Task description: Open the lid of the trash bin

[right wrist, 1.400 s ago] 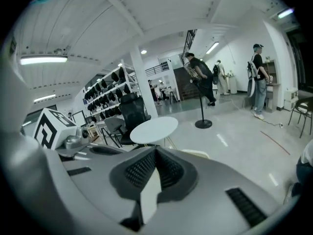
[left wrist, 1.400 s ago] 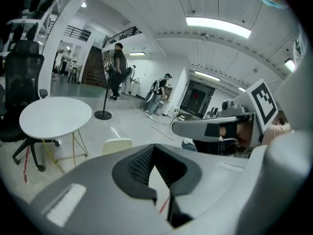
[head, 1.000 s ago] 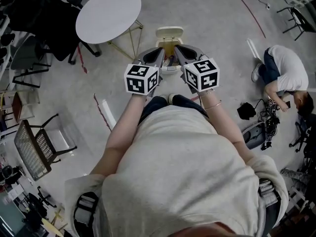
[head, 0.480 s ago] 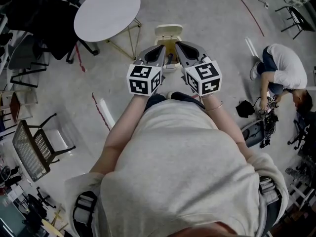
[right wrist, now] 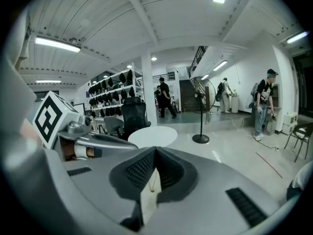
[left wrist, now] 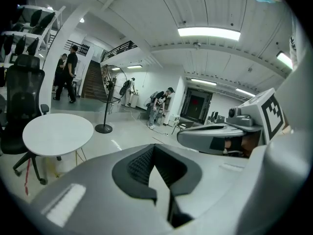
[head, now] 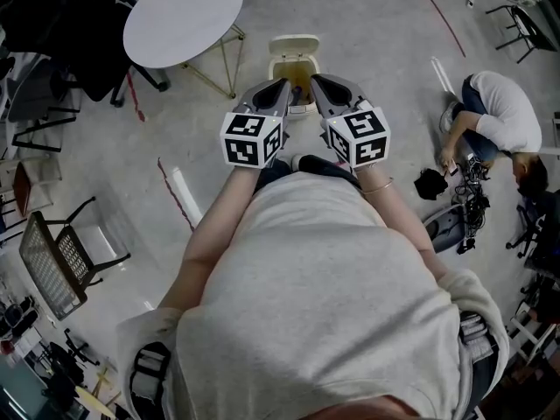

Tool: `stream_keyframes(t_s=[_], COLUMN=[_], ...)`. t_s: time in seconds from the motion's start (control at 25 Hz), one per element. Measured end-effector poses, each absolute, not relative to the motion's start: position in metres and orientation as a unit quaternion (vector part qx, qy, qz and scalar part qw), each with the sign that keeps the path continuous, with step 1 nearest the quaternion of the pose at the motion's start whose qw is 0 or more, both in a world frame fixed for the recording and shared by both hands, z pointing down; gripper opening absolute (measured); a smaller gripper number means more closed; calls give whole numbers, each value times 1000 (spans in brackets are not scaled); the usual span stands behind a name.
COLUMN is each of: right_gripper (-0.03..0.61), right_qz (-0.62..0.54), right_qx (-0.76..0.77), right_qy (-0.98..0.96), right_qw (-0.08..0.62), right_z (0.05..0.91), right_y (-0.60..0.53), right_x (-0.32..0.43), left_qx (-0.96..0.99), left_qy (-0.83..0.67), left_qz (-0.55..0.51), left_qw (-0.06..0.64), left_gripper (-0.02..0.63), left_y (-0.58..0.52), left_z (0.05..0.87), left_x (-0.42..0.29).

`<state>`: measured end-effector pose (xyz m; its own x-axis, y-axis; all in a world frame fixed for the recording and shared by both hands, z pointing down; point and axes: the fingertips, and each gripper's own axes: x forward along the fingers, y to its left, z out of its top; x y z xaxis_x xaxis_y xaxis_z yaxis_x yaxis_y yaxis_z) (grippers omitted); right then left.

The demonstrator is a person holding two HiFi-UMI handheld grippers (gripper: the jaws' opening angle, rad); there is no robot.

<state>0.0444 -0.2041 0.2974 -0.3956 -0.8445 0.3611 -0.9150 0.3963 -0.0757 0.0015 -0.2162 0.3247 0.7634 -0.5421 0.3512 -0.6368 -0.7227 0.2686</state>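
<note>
- The trash bin (head: 294, 49), cream-coloured, stands on the bare concrete floor (head: 376, 33) straight ahead of the person, just past their shoe (head: 308, 161)
- Its lid (head: 293, 45) looks tipped up on the far side of the bin, with the darker inside showing on the near side
- The left gripper (head: 284, 84) is held out in front of the person's chest; seen from the head view, its tip lies over the near left edge of the bin
- Its jaws are pressed together at the tip, nothing between them
- The right gripper (head: 314, 78) is just beside it, tip over the bin's near right edge; the jaws here meet too, and carry nothing
- How high either tip is above the bin cannot be told; neither looks to be touching the lid
- A round white table (head: 182, 17) on thin legs is to the left of the bin, near it but apart
- Black office chairs (head: 52, 24) crowd further left of the bin, past the table
- A mesh-backed chair (head: 59, 261) sits well to the left of the bin and nearer the person
- A second person (head: 497, 116) crouches on the floor well to the right of the bin, over a tangle of dark gear (head: 455, 208)
</note>
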Motion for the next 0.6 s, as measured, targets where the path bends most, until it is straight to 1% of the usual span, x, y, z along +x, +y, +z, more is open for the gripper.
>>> stream_keyframes(t_s=[0.6], right_gripper=[8], right_qz=[138], right_qx=[526], right_qy=[-828], right_qw=[139], right_z=[301], right_y=[-202], right_x=[45], left_qx=[919], left_qy=[-314], left_qz=[143], left_qw=[188], left_gripper=[5], left_y=[-214], left_z=[334], left_x=[11])
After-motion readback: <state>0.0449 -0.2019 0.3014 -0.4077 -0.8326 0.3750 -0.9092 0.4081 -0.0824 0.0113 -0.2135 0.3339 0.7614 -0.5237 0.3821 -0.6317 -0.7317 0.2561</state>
